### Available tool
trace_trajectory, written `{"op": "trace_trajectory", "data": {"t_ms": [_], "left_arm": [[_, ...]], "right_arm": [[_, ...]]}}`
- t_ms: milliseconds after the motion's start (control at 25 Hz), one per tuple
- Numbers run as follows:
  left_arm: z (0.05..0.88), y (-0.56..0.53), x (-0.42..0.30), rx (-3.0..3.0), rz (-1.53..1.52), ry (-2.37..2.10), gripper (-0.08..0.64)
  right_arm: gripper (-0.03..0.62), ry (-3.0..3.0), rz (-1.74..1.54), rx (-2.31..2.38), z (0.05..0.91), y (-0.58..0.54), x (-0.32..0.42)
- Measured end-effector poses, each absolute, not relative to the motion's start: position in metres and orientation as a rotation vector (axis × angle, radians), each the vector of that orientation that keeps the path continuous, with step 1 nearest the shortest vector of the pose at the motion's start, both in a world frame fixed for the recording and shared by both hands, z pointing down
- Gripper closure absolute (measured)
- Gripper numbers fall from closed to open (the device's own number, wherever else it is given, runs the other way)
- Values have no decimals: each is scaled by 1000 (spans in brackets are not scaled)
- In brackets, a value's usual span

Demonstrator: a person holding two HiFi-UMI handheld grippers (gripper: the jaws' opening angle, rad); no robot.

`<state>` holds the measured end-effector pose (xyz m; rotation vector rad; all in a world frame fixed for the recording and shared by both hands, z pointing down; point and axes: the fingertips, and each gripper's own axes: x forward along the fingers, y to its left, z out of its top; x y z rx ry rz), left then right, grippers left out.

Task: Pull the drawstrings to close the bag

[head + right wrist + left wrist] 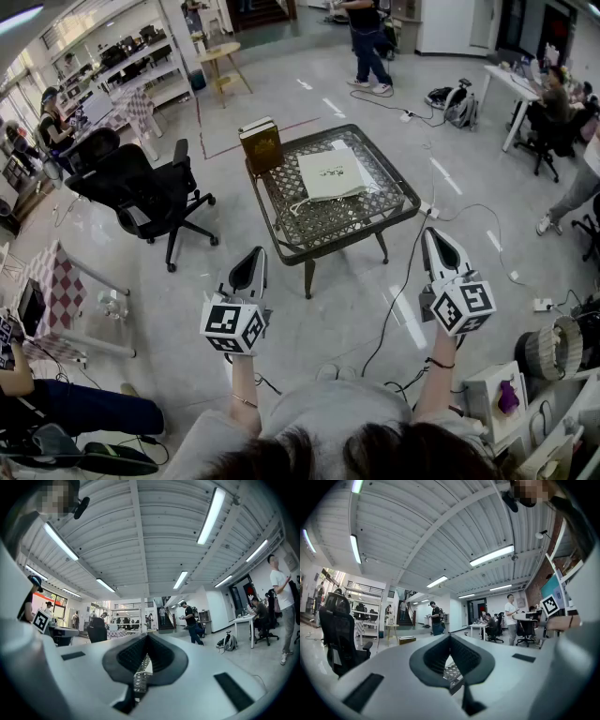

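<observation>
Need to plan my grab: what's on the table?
A white drawstring bag lies flat; a brown box stands at the table's left corner. Whatever is inside the bag is hidden.

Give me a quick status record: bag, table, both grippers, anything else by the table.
bag: white drawstring bag lying flat on the table, untouched
table: lattice-top table, ahead of both grippers
box: brown box on the table's left corner
left gripper: shut, empty, short of the table
right gripper: shut, empty, short of the table
nearby: black office chair left of the table
</observation>
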<state>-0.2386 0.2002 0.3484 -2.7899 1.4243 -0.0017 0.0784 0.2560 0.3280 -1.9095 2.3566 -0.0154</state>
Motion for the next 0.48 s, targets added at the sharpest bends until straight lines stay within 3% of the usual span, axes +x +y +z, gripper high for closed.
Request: {"op": "trace_trajectory", "data": {"t_ms": [480], "left_arm": [[346, 214, -231, -2752, -27, 1450, 537]], "right_arm": [[571, 2386, 3, -1901, 329, 268, 87]]}}
